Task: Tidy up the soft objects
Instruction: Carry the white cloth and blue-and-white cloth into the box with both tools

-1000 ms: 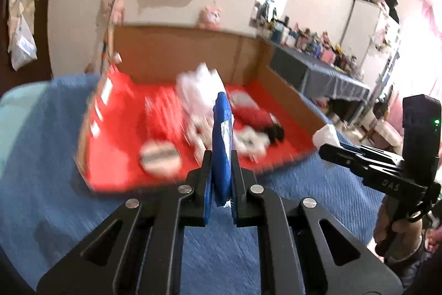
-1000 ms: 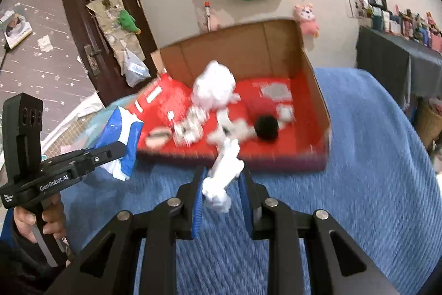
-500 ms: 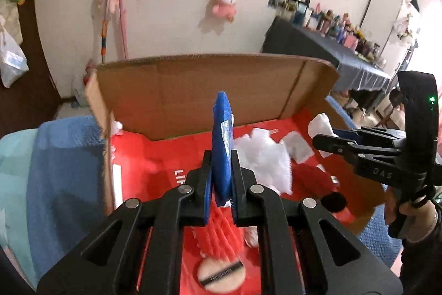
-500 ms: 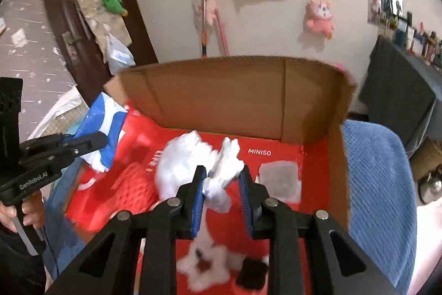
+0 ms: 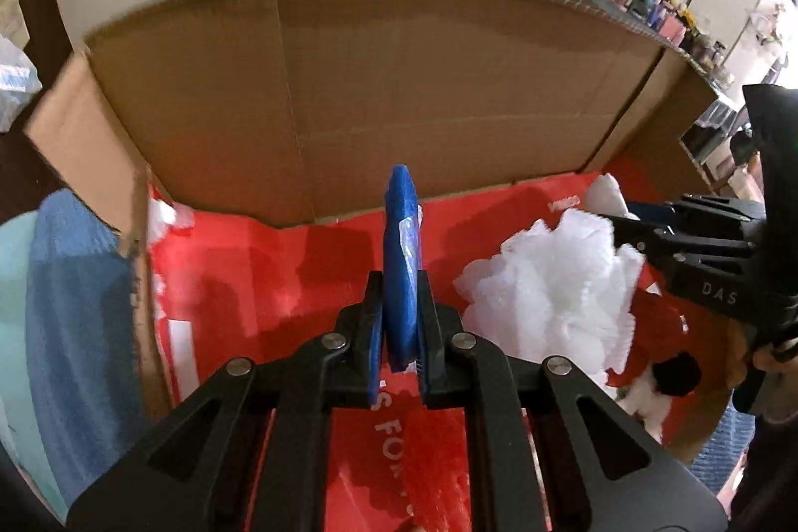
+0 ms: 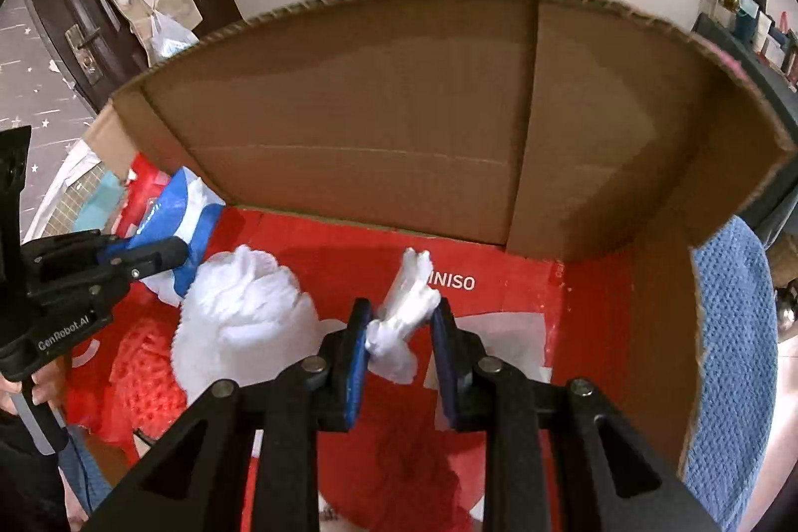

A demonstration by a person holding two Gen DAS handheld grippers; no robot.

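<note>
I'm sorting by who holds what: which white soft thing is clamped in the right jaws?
The small white plush piece, pinched in the right gripper. The big fluffy white pouf lies loose on the box's red floor, left of it.

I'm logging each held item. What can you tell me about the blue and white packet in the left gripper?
The blue and white soft packet looks like glossy plastic film, blue with white bands, slightly crumpled. The left gripper is shut on its lower part, holding it upright and edge-on over the cardboard box's red floor, beside the white mesh puff.
</note>
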